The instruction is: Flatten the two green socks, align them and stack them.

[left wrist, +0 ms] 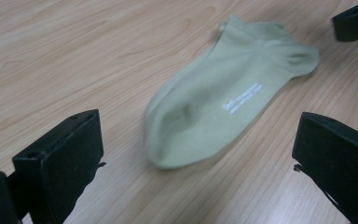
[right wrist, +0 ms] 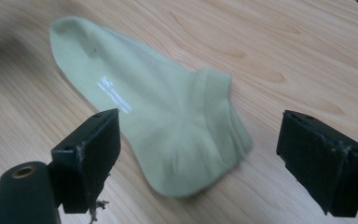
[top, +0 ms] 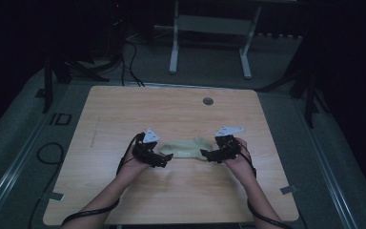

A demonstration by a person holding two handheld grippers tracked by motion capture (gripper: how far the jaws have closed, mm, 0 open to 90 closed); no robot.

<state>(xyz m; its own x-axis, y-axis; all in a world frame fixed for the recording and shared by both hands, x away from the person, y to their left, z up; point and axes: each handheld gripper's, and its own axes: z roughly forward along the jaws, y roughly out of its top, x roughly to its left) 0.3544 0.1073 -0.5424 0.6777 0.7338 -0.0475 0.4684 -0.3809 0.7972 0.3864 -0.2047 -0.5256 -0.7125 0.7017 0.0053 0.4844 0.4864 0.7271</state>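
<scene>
A pale green ankle sock (top: 187, 147) lies flat on the wooden table (top: 124, 114), stretched left to right between my two grippers. My left gripper (top: 164, 160) is at its toe end and stands open, jaws wide apart. In the left gripper view the sock's toe (left wrist: 182, 140) lies on the wood between and just ahead of the jaws, untouched. My right gripper (top: 206, 155) is at the heel and cuff end, also open. In the right gripper view the sock's heel (right wrist: 186, 149) rests between the spread jaws. White lettering (right wrist: 114, 95) marks the sock's sole.
A round grey grommet (top: 208, 101) sits in the table near its far edge. Beyond the table stands a white frame (top: 209, 43) on dark floor with cables. A cable trails from each gripper past the table's front edge.
</scene>
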